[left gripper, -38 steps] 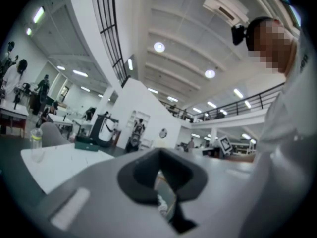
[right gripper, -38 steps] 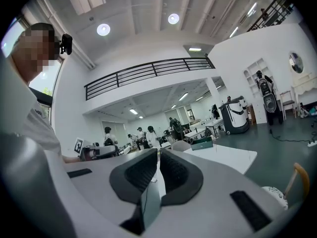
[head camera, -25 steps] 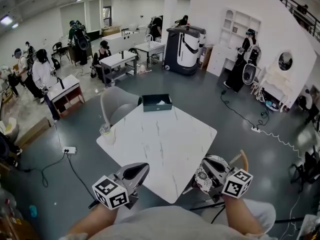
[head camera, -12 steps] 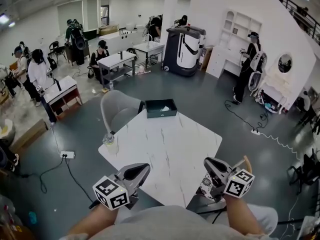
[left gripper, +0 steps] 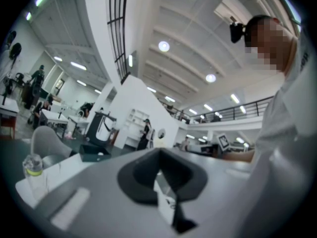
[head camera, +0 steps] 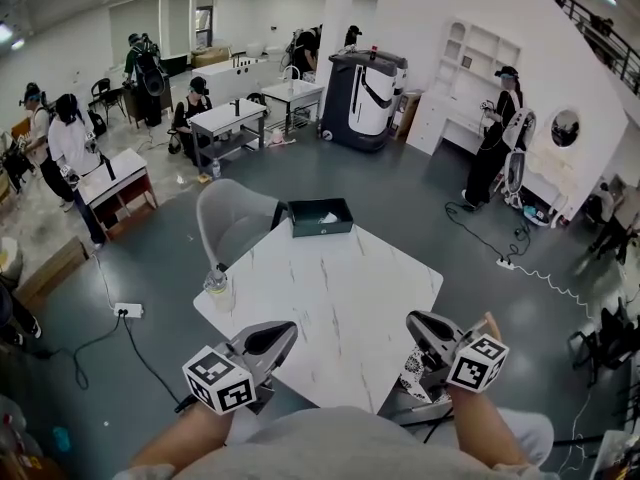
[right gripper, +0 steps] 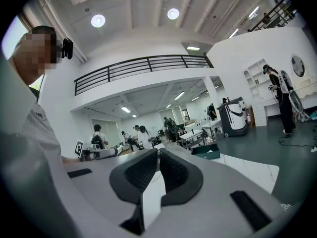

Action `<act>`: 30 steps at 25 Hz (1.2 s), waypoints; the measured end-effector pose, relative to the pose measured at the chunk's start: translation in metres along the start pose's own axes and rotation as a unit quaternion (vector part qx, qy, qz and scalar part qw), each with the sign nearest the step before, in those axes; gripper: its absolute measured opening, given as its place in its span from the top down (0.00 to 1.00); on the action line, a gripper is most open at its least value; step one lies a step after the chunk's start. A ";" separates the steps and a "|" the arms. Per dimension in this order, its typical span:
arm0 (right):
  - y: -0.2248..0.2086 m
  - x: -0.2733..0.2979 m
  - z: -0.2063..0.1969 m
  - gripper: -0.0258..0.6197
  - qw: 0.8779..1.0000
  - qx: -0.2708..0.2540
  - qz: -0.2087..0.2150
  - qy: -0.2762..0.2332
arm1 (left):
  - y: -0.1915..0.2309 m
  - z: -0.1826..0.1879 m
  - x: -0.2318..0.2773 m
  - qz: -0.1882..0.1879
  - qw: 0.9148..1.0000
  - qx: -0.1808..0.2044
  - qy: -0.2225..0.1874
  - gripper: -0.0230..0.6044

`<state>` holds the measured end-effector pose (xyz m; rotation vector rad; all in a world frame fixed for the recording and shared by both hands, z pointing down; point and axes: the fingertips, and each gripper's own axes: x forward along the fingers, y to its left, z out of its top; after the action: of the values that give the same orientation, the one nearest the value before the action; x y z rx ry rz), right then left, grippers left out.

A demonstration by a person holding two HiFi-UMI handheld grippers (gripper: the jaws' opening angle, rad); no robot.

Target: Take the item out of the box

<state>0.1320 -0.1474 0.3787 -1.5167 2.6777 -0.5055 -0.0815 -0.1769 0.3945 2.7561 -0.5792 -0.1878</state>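
A dark open box (head camera: 320, 218) stands at the far corner of the white marble table (head camera: 340, 288), with a pale item (head camera: 326, 216) lying inside it. My left gripper (head camera: 270, 336) hovers at the table's near left edge, shut and empty. At the near right edge is my right gripper (head camera: 425, 326), likewise shut and empty. Both point level toward the box, a full table length short of it. In the left gripper view the pads meet at the left gripper (left gripper: 159, 152), with the box (left gripper: 94, 154) far ahead. The right gripper view shows the right gripper (right gripper: 158, 152) and the box (right gripper: 208, 151) beyond.
A clear plastic bottle (head camera: 217, 286) stands at the table's left corner. A grey chair (head camera: 230, 223) sits by the far left side, near the box. A patterned seat (head camera: 412, 373) is below my right gripper. Other people, tables and a large machine (head camera: 365, 98) stand farther off.
Both grippers have edged a little forward toward the table's near edges, still shut and empty. The box and the bottle have not moved on the table.
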 end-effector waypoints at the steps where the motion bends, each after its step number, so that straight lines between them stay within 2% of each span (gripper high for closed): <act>1: 0.000 0.000 0.001 0.95 1.000 -0.001 -0.001 0.000 | 0.000 0.002 0.000 -0.001 1.000 0.001 -0.002 0.96; 6: 0.000 0.002 0.005 0.95 1.000 -0.004 0.000 -0.001 | -0.001 0.005 -0.004 0.001 1.000 0.003 -0.007 0.96; 19: -0.003 0.024 -0.004 0.95 0.998 -0.003 0.055 0.016 | 0.004 -0.006 -0.019 0.059 0.998 -0.005 -0.018 0.96; 24: -0.027 0.033 0.000 0.95 0.997 0.005 0.081 0.017 | 0.006 -0.009 -0.001 0.086 0.996 -0.002 -0.016 0.96; 30: -0.076 0.049 -0.001 0.95 0.993 0.015 0.111 0.028 | 0.019 -0.015 0.046 0.120 0.993 -0.002 -0.015 0.96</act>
<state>0.1691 -0.2248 0.4081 -1.1936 2.8207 -0.5800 -0.0442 -0.2078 0.4120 2.6551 -0.9090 -0.1746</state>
